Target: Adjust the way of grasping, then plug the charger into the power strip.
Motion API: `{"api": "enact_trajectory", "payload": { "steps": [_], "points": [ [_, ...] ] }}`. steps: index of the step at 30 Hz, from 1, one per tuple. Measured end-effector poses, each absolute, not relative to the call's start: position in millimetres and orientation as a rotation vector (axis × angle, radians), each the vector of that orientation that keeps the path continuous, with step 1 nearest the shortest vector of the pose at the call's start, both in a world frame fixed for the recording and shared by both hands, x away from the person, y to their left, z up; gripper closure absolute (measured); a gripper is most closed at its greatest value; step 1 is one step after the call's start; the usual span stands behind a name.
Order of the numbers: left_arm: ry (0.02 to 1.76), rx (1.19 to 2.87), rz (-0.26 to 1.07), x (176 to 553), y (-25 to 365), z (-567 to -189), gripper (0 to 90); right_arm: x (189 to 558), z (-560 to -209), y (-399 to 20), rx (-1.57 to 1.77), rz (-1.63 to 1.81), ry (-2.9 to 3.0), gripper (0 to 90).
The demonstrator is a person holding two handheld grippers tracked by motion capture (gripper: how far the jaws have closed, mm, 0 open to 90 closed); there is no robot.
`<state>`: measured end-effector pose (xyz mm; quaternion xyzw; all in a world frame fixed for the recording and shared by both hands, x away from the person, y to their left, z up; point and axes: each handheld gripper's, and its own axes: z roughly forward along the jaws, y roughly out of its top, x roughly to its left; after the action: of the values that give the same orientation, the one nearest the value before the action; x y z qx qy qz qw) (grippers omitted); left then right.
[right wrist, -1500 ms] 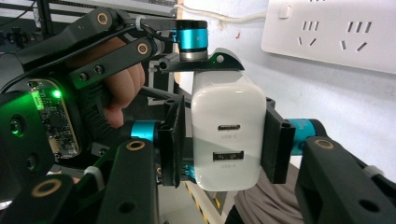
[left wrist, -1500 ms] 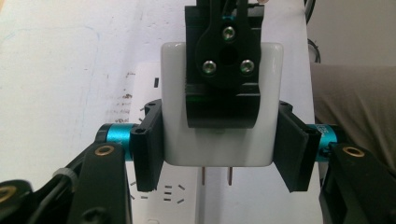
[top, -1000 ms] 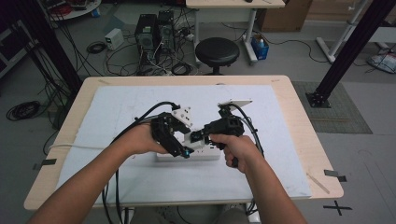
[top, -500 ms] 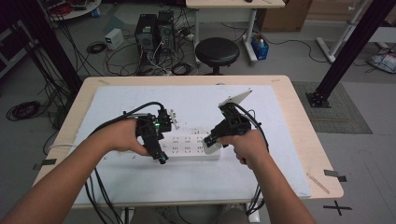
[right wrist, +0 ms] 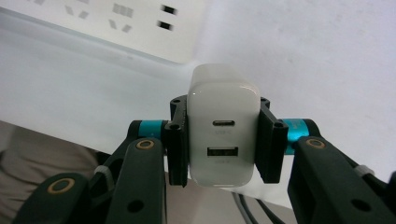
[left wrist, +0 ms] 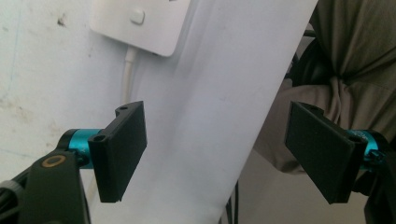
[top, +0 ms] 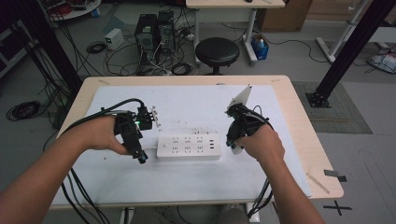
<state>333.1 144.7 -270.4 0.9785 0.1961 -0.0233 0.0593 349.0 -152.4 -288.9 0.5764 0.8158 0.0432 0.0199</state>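
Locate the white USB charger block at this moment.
In the right gripper view the white USB charger block sits clamped between the right gripper jaws, just off the right end of the white power strip.

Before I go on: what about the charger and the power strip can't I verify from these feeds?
- Charger prongs: right gripper view, hidden behind its own body; the jaws cover its sides.
- Charger in the high view: mostly hidden under the right gripper and hand.
- Power strip switch state: too small in the high view; left gripper view cuts the strip off at the top edge.
- Strip's cord route: runs behind the left gripper jaw.
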Motion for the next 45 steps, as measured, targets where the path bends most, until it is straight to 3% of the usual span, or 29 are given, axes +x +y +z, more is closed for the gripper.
{"api": "enact_trajectory", "payload": {
  "steps": [28,45],
  "points": [
    [0.552,2.966,-0.057,334.0,153.0,-274.2,21.2,354.5,-283.1,-180.9,1.682,0.117,2.64,61.7],
    [0.487,2.999,-0.052,330.7,161.3,-282.6,21.2,360.5,-292.4,-156.5,1.163,0.048,2.927,61.7]
  ]
}}
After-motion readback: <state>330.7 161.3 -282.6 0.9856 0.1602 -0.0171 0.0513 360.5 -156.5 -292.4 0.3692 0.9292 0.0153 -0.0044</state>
